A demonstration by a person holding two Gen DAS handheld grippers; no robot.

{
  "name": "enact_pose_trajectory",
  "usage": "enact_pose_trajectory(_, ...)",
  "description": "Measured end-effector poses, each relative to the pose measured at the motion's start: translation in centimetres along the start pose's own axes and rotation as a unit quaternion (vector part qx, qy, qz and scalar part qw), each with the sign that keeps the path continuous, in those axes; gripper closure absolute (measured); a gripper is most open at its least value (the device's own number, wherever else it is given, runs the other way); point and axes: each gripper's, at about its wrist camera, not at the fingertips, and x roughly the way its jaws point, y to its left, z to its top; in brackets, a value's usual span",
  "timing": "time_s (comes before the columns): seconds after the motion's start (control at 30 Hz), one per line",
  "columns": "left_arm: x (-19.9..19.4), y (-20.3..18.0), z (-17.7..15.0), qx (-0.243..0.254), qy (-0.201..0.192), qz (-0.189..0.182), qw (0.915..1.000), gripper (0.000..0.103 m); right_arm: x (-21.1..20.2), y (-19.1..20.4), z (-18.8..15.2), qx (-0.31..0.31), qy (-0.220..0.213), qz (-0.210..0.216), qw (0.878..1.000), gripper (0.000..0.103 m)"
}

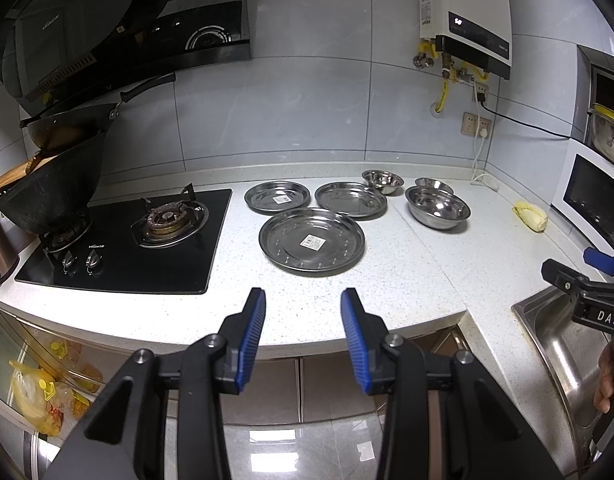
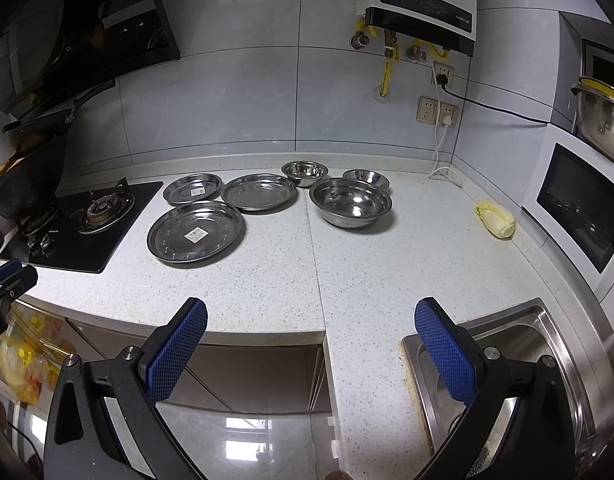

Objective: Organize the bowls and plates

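We hold both grippers back from the front edge of the speckled white countertop (image 1: pixel 387 280), neither one touching anything. Our left gripper (image 1: pixel 303 312) has its blue-padded fingers spread apart with nothing between them, pointing toward the largest plate (image 1: pixel 311 242), which lies flat nearest to us with a white label at its centre. Our right gripper (image 2: pixel 311 328) is likewise spread wide and empty, its right finger over the corner of the steel sink (image 2: pixel 527 320). Behind the largest plate sit two smaller steel plates side by side: the labelled plate (image 1: pixel 277 197) on the left, close to the black gas hob (image 1: pixel 123 248), and the plain plate (image 1: pixel 351 200) on the right, whose front rim touches or slightly overlaps the largest plate's rim. To the right of the plates stand three steel bowls, all upright: the big bowl (image 1: pixel 437 207) in front, a small bowl (image 1: pixel 383 181) behind the plain plate, and another small bowl (image 1: pixel 434 185) tucked just behind the big one, partly hidden by it. Well apart to the right lies a yellow-green cabbage piece (image 1: pixel 530 216), near the white microwave (image 1: pixel 595 200). A dark wok (image 1: pixel 51 196) sits on the hob's left burner
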Motion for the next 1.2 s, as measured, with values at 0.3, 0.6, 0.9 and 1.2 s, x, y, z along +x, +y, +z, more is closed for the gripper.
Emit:
enact_pose_trajectory(0.3, -0.06, 0.08, -0.01, -0.002, 0.000, -0.002, 1.0000, 0.066, 0.15, 0.14, -0.01, -0.002, 0.002, 0.000, 1.000, 0.001)
enact_pose_trajectory(0.6, -0.16, -0.03, 0.11, -0.002, 0.000, -0.002, 1.0000, 0.066, 0.16, 0.21, -0.03, -0.002, 0.001, 0.000, 1.000, 0.001)
enact_pose_trajectory(0.9, -0.02, -0.21, 0.11, -0.002, 0.001, -0.004, 1.0000, 0.066, 0.29, 0.23, -0.23, -0.001, 0.004, 0.001, 1.000, 0.001)
enact_pose_trajectory(1.2, 0.04, -0.32, 0.08, -0.002, 0.002, -0.004, 1.0000, 0.066, 0.41, 0.18, -0.29, -0.002, 0.005, 0.002, 1.000, 0.001)
